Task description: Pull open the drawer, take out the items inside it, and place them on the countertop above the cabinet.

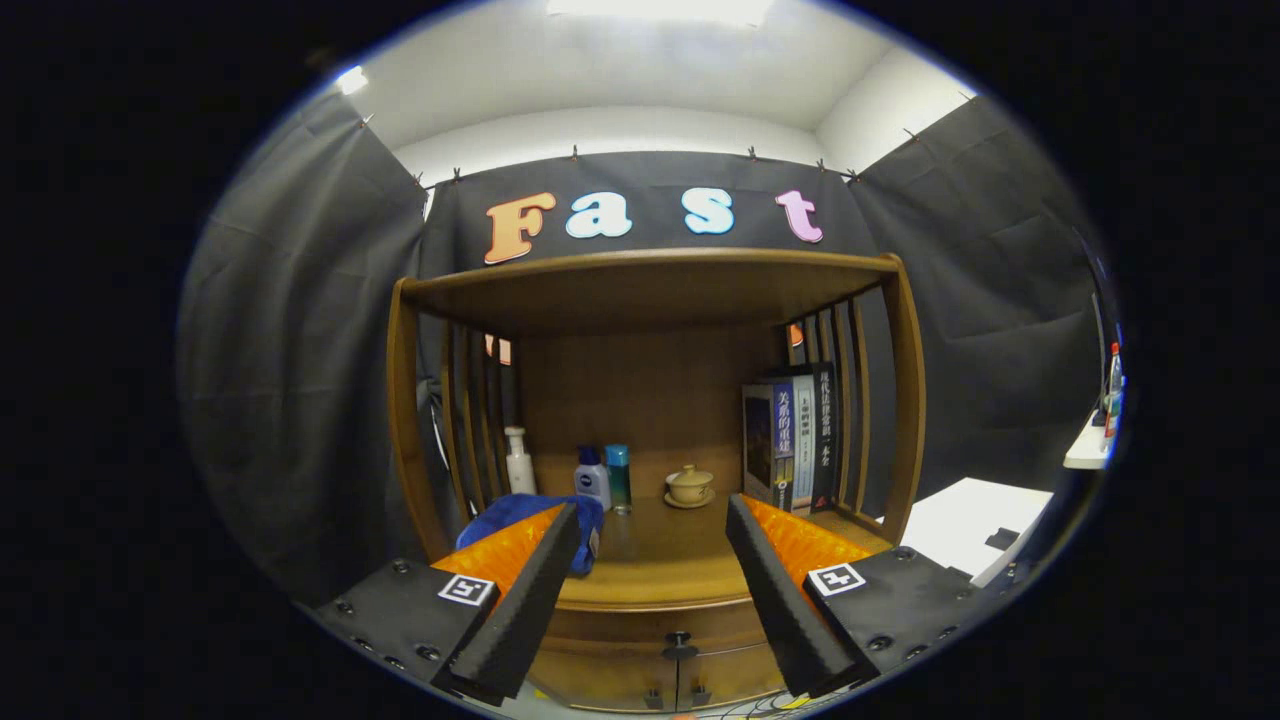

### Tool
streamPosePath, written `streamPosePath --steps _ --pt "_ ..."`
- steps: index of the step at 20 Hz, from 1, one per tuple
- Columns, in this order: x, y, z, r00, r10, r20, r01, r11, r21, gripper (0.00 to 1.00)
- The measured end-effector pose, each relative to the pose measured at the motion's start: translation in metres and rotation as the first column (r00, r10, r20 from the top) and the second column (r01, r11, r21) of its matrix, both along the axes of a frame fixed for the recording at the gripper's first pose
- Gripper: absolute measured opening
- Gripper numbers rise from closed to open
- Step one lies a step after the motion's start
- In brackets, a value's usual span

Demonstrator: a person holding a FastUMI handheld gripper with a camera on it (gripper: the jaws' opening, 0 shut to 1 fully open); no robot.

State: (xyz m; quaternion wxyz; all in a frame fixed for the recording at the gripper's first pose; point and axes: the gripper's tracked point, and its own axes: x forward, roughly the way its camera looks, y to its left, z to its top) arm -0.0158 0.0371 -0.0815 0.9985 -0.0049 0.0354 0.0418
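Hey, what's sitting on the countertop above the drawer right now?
On the countertop: white pump bottle, two small bottles, lidded teacup, books, blue cloth partly hidden by the open gripper.

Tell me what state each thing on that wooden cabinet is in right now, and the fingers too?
Drawer: shut, knob untouched.
Fingers: spread open, holding nothing.
Blue cloth: lying crumpled on the countertop.
Pump bottle: upright.
Two small bottles: upright, capped.
Lidded cup: lid on, on its saucer.
Books: standing upright.
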Motion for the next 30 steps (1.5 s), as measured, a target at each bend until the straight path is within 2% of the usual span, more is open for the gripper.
streamPosePath --steps 5,9,17,23,28,30 --pt "-0.002 -0.014 -0.072 1.000 -0.009 0.004 0.009 0.999 -0.050 0.98" --pt "0.007 -0.023 -0.125 0.999 -0.002 -0.038 -0.001 0.997 -0.082 0.98" --pt "0.032 -0.045 -0.210 0.989 -0.029 -0.148 0.022 0.999 -0.049 0.98" --pt "0.044 -0.056 -0.252 0.974 -0.043 -0.221 0.037 0.999 -0.031 0.85" --pt "0.052 -0.051 -0.265 0.968 -0.024 -0.250 0.020 1.000 -0.018 0.72" --pt "0.056 -0.050 -0.268 0.969 -0.023 -0.246 0.020 1.000 -0.016 0.73"
